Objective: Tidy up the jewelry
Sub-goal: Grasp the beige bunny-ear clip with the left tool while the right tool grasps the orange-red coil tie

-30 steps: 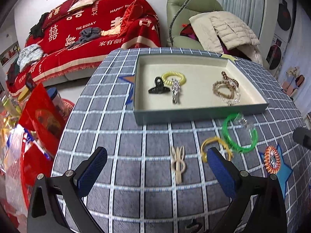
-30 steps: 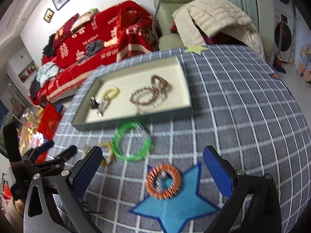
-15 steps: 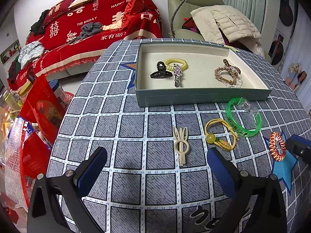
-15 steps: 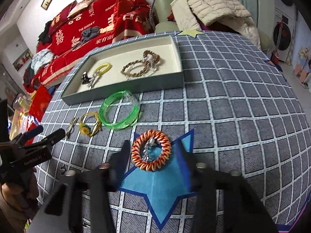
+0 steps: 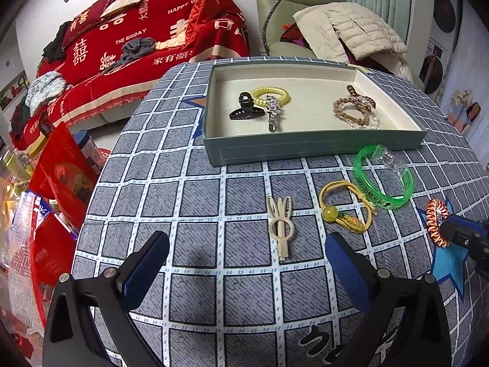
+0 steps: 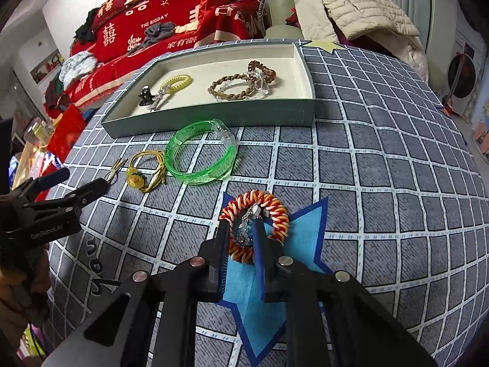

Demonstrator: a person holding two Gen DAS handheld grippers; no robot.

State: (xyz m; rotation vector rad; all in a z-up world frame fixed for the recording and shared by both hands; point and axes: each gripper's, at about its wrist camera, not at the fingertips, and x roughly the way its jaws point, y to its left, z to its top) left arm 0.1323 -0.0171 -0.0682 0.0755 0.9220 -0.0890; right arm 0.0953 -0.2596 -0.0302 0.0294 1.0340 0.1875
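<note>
My right gripper (image 6: 240, 232) is shut on the near side of an orange-and-white coiled bracelet (image 6: 269, 206) that lies on a blue star patch; the bracelet also shows in the left wrist view (image 5: 435, 220). A green bangle (image 6: 200, 160), a yellow cord bracelet (image 6: 143, 174) and a beige hair clip (image 5: 280, 226) lie loose on the checked cloth. The grey tray (image 6: 214, 116) holds a black claw clip (image 5: 246, 108), a yellow coil tie (image 5: 270, 94) and brown beaded bracelets (image 5: 354, 110). My left gripper (image 5: 246, 263) is open and empty, in front of the beige clip.
The round table's edge drops off at the left, where red packets and bottles (image 5: 61, 180) stand. A red-covered sofa (image 5: 137, 46) and a green armchair with a beige jacket (image 5: 351, 27) stand beyond the table.
My right gripper moved down onto the orange coiled bracelet and closed from wide open onto its near side. My left gripper drew back a little and stayed open.
</note>
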